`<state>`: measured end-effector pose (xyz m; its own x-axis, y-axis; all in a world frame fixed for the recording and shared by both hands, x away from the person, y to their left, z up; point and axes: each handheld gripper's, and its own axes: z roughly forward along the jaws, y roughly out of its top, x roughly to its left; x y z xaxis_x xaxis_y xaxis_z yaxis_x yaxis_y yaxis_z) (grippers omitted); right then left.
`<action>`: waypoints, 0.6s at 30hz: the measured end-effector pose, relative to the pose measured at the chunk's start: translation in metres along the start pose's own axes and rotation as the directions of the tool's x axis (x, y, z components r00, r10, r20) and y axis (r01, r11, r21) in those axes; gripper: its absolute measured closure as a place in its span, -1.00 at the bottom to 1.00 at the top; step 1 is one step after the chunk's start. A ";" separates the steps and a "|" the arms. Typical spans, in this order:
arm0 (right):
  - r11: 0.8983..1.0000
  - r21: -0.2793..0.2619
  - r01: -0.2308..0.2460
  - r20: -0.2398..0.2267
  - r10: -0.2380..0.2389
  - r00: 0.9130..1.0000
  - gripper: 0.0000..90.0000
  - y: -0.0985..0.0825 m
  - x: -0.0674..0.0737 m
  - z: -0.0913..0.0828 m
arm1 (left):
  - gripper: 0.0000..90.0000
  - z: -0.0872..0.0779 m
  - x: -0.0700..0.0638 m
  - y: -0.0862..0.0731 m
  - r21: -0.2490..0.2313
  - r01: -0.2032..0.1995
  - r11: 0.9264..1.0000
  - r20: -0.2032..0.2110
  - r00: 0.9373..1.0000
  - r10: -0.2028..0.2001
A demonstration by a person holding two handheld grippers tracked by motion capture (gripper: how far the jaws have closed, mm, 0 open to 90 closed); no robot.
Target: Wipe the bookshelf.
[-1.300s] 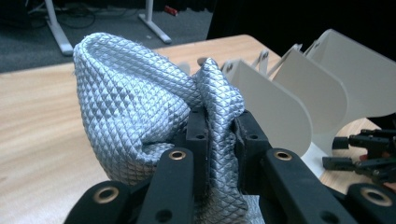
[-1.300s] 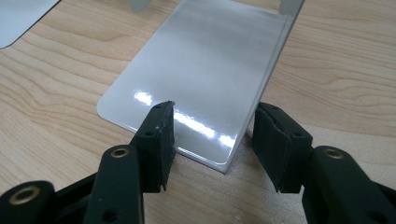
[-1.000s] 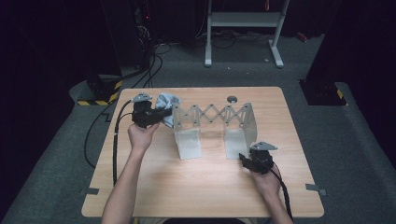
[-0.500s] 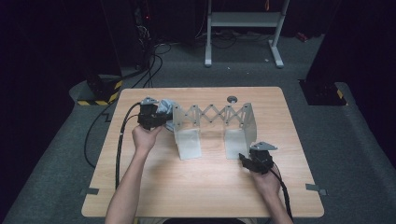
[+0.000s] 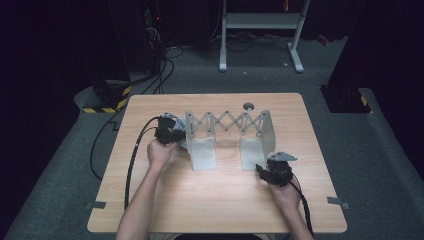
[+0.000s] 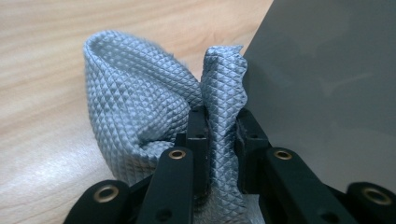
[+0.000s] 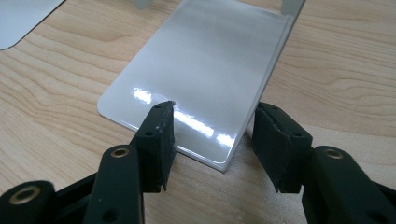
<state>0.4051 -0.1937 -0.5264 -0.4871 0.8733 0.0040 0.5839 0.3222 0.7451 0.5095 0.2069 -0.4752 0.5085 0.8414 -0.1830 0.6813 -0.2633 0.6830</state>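
Note:
A grey quilted cloth (image 6: 140,93) is pinched between the jaws of my left gripper (image 6: 219,126), which is shut on one fold of it. The cloth hangs against the left upright plate (image 6: 327,84) of a metal scissor rack (image 5: 227,122). In the high view the left gripper (image 5: 172,135) sits low beside that plate, with a bit of cloth (image 5: 184,145) under it. My right gripper (image 7: 215,126) stands open at the front corner of the rack's right base plate (image 7: 210,60), its jaws apart on either side of the corner. From above, the right gripper (image 5: 262,169) rests on the table.
The wooden table (image 5: 220,210) has bare room in front of the rack. A small dark knob (image 5: 248,106) stands behind the rack. Cables (image 5: 131,170) trail from the left gripper off the table's left edge. A white stand (image 5: 260,20) is on the floor beyond.
My left gripper has come down and nearer with the cloth, closing in on the rack's left plate. The right gripper has stayed put.

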 end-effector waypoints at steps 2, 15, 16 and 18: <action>1.000 0.000 -0.001 0.000 0.001 1.000 0.10 0.000 0.000 0.000 | 0.74 0.006 0.001 -0.003 0.019 -0.001 1.000 -0.001 1.000 0.001; 1.000 0.000 0.000 0.001 0.000 1.000 0.10 0.000 0.000 0.000 | 0.74 0.009 0.003 -0.012 0.005 0.029 1.000 0.031 0.999 -0.029; 1.000 0.000 0.000 0.001 0.000 1.000 0.10 0.000 0.000 0.000 | 0.74 0.005 0.000 -0.009 0.003 0.016 1.000 0.021 1.000 -0.016; 1.000 0.000 0.000 0.001 0.000 1.000 0.10 0.000 0.000 0.000 | 0.74 -0.004 -0.004 -0.005 -0.017 -0.007 1.000 0.012 1.000 0.007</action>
<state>0.4051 -0.1937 -0.5264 -0.4863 0.8738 0.0037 0.5838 0.3217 0.7454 0.5016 0.2066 -0.4752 0.5197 0.8337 -0.1867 0.6688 -0.2609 0.6962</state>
